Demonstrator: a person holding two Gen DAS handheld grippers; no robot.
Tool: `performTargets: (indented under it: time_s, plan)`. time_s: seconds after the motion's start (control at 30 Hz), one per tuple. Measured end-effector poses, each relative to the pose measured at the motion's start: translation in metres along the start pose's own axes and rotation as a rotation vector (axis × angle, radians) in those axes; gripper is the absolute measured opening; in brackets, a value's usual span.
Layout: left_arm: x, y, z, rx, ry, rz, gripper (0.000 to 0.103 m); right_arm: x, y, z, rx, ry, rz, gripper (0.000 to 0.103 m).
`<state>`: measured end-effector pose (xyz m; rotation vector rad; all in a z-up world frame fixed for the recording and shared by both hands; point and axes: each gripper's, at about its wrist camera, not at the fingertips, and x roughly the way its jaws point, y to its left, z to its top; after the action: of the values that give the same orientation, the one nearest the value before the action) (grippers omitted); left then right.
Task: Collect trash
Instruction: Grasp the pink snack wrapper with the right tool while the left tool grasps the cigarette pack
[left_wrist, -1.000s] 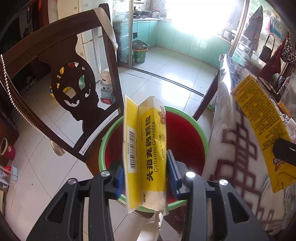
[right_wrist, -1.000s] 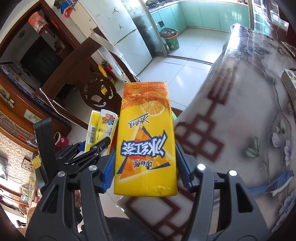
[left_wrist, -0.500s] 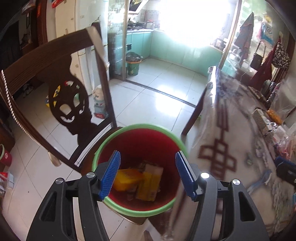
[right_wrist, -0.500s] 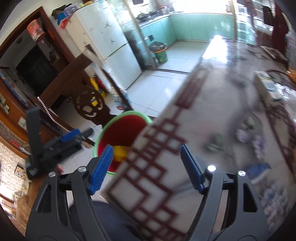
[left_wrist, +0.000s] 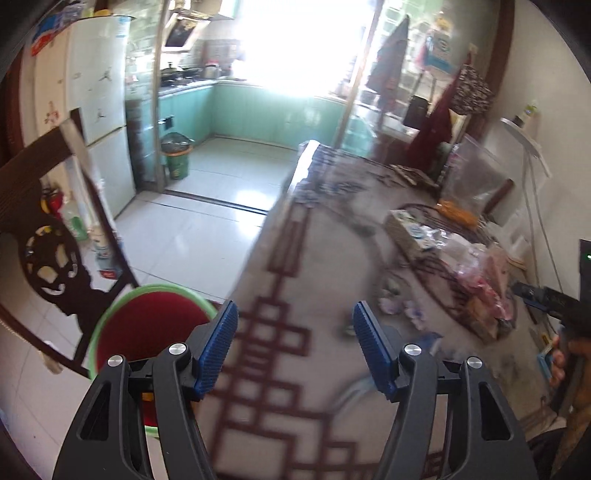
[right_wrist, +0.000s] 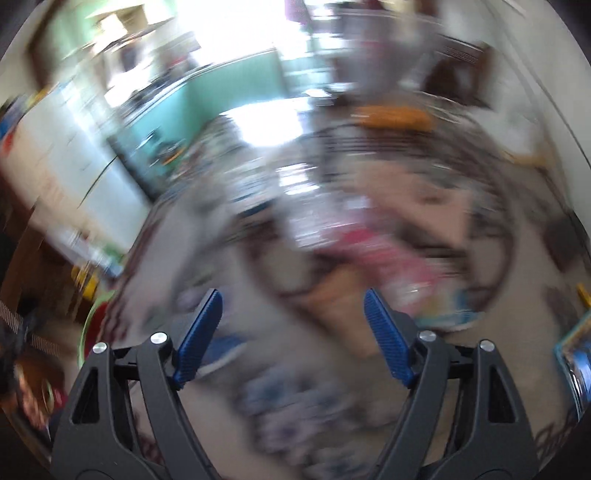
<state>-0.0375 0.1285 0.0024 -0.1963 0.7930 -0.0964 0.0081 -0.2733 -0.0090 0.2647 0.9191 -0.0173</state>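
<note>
Both my left gripper and right gripper are opening with nothing between them, the red green-rimmed plastic bucket sits beside the table, and wrappers remain on the patterned tablecloth.

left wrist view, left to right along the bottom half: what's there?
Carved wooden chair → red bin with green rim → left gripper, jaws opening with nothing between them → patterned tablecloth → right gripper at the edge.

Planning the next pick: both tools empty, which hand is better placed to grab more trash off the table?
Probably right. The right tool, opening and empty, looks onto the clutter. The left tool, also opening, sits at the table edge by the bin.
</note>
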Motion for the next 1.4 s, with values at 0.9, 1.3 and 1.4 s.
performTargets:
  time_s: [0.9, 1.3, 1.4]
  plan:
    - [0.106, -0.219, -0.076, 0.119, 0.321, -0.189, 0.065, 0.058, -0.034, -0.046, -0.046, 0.352, 0.211, 0.01]
    - [0.137, -0.242, -0.075, 0.066, 0.302, -0.034, 0.072, 0.024, -0.077, -0.024, 0.012, 0.173, 0.051, 0.064]
    - [0.143, -0.236, -0.078, -0.01, 0.309, -0.019, 0.072, 0.02, -0.081, -0.019, 0.026, 0.157, 0.056, 0.067]
